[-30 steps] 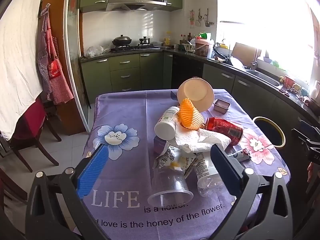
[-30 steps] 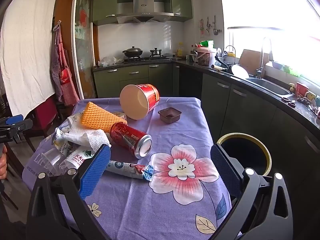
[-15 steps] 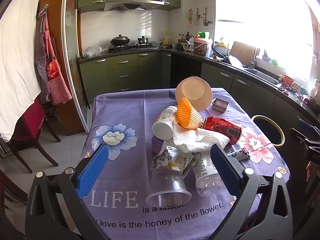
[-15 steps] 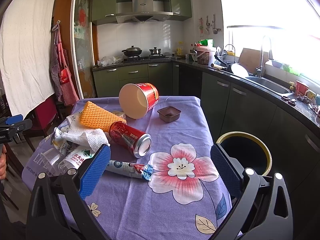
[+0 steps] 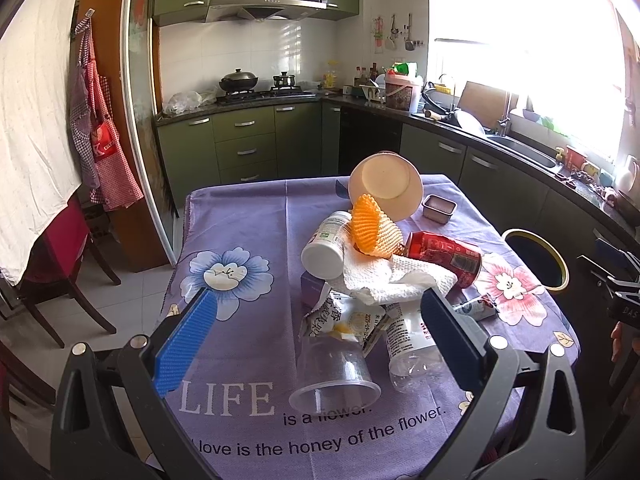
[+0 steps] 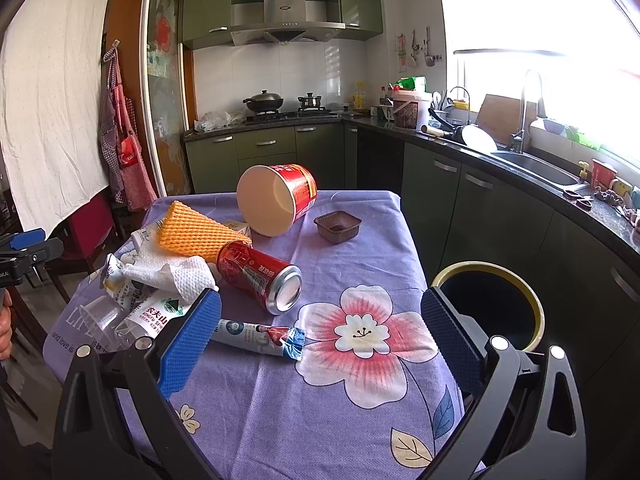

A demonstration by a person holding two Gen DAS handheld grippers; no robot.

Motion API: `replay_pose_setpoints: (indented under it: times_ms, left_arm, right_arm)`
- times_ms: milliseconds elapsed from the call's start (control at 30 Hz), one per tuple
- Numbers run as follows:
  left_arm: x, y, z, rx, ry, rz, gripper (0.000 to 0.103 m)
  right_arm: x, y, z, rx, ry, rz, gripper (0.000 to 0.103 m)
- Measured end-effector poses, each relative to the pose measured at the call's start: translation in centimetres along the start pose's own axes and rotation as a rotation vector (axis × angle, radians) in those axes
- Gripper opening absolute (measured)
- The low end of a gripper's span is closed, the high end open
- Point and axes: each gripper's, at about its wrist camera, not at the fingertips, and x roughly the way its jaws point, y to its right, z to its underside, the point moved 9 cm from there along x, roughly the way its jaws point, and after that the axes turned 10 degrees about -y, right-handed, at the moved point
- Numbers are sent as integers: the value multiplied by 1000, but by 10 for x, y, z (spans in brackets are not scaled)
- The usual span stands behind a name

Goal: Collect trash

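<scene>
While both grippers, left (image 5: 316,336) and right (image 6: 320,334), hover with fingers apart and empty, the trash pile (image 5: 372,280) lies untouched on the surface (image 6: 360,400); a first grasp, likely the clear cup (image 5: 334,376), comes next.

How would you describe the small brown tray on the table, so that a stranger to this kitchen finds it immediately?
Start at the purple flowered tablecloth and look to its far end, toward the stove. Beside the big red paper bucket lying on its side stands the small brown tray, alone on bare cloth. Unlike the other trash, it is square, upright, and touches nothing else.
</scene>
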Motion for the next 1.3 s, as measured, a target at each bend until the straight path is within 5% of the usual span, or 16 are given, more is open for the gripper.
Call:
replay_pose_setpoints:
  times_ms: [1300]
  left_arm:
    - [1, 7, 2, 10, -4, -1, 97]
  right_arm:
    - [4, 1, 2, 5, -5, -2, 99]
